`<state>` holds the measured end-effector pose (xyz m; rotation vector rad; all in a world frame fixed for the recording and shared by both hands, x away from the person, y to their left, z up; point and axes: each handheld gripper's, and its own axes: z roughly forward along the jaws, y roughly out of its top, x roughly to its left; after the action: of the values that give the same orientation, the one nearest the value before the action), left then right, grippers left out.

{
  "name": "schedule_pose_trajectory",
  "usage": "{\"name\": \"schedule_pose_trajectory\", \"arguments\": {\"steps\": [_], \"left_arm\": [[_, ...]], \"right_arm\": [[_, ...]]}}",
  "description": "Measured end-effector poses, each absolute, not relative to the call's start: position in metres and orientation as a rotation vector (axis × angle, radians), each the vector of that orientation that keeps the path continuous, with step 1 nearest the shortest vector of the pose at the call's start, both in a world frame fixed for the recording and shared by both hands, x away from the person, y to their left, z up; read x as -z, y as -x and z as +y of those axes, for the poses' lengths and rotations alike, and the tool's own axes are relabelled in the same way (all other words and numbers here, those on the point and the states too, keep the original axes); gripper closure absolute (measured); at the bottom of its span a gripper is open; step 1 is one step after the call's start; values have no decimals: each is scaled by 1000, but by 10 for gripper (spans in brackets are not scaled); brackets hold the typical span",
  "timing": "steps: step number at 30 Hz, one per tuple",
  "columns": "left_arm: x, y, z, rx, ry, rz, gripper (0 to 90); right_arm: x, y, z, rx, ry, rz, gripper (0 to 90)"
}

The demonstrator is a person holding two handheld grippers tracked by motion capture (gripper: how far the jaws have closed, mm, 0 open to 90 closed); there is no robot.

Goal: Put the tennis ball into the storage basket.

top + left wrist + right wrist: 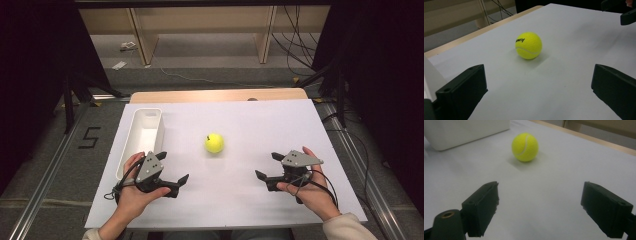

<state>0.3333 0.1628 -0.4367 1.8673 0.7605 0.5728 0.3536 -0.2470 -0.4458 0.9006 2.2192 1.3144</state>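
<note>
High view: a yellow tennis ball (214, 143) sits alone near the middle of the white surface (250, 200), well apart from both hands. A long white tray (131, 150) lies along the surface's left side, empty as far as can be seen. The left hand-held gripper (174, 171) rests just beside the tray's near end, jaws spread and holding nothing, aimed towards the centre. The right hand-held gripper (268, 165) sits on the opposite side, also released, jaws apart and pointing inward at the ball.

Left gripper view: the ball (528, 45) lies ahead and slightly left of the line between the two black jaws, with dark lettering on its upper left. Nothing lies between it and the jaws. The other gripper's jaw tips show at the top right corner.

Right gripper view: the ball (525, 147) lies ahead, again a little left of the gap's centre line, with the tray's white wall (466, 132) behind it.

The step in hand looks like an approach to the ball, probably to put it in the tray. To do it well, whichever gripper goes should first line its gap up with the ball, come in low and level, and keep the jaws wide until they straddle the widest part. A ball rolls at any nudge, so both pads ought to meet it together, closing gently.
</note>
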Motion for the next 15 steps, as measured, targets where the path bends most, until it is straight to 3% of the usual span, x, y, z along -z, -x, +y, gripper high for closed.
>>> {"name": "schedule_pose_trajectory", "arguments": {"steps": [15], "left_arm": [[435,-332,163,-574,-1855,762,0]], "right_arm": [[442,-355,-237,-1311,-849,2201,157]]}}
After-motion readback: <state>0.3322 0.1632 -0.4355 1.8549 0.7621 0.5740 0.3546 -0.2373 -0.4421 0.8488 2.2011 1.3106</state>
